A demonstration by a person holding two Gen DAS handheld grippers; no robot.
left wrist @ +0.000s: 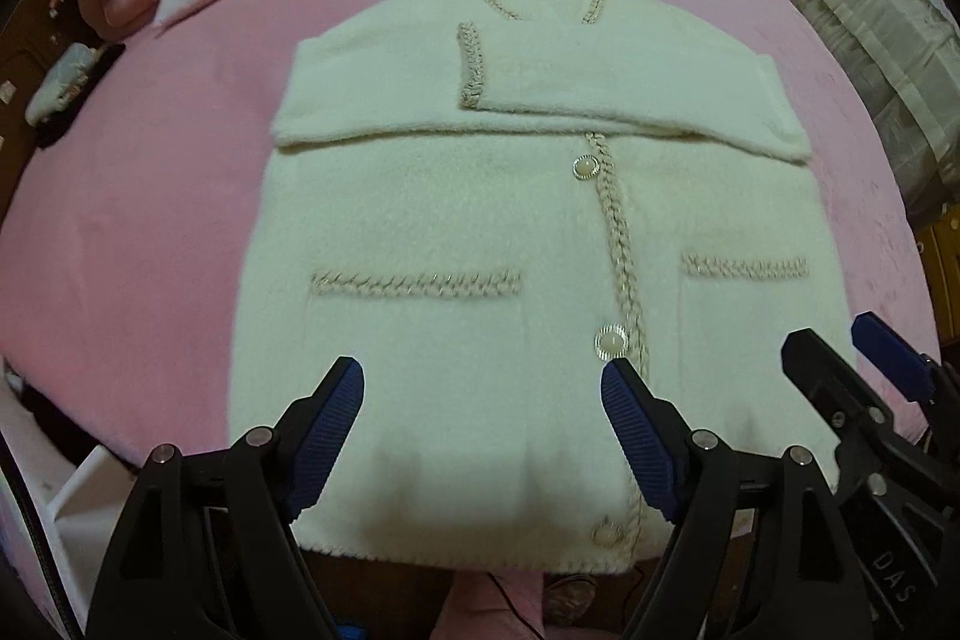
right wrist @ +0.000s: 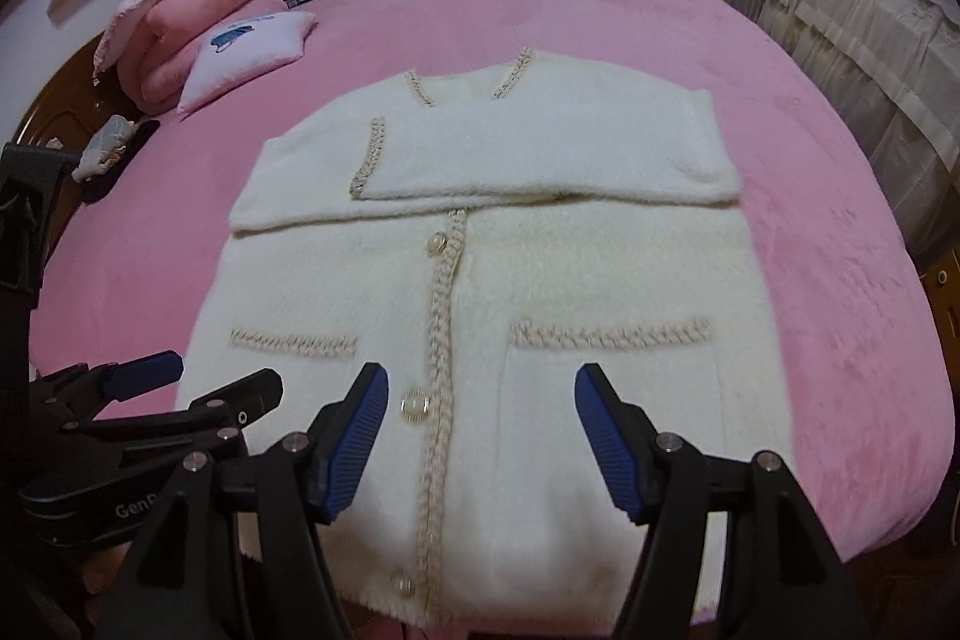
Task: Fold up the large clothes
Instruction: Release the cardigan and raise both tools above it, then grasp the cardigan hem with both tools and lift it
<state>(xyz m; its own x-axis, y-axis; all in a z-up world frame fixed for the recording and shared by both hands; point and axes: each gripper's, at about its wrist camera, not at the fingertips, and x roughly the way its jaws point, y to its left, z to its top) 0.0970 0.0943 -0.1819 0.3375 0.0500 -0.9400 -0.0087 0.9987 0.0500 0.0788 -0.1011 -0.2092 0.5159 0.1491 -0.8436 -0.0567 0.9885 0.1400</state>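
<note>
Cream cardigan [left wrist: 480,244] lies flat, front side up, across the middle of a pink bedspread [left wrist: 150,232], filling the centre of both wrist views. Its two sleeves are folded inward across the chest in the upper half of the frame; a braided beige cuff [left wrist: 471,67] on the top sleeve points toward the upper left. A braided placket [left wrist: 618,244] runs down the middle with pearl-like buttons [left wrist: 611,342] beside it, and braid-trimmed pockets [left wrist: 414,283] sit on either side in the lower half. The hem reaches the near edge of the bed at the bottom of the frame.

The left gripper [left wrist: 483,430] hangs above the lower left part of the cardigan, its blue pads spread wide, with nothing between them. The right gripper [right wrist: 477,436] hovers over the lower middle of the garment in its own view, jaws likewise parted and empty; it also shows at the right edge of the left wrist view.

In the upper left of both frames sit a folded pink quilt [right wrist: 192,16] and a white cushion [right wrist: 246,52] with a blue print. A beige ruffled cover [right wrist: 840,40] drapes furniture along the upper right.
</note>
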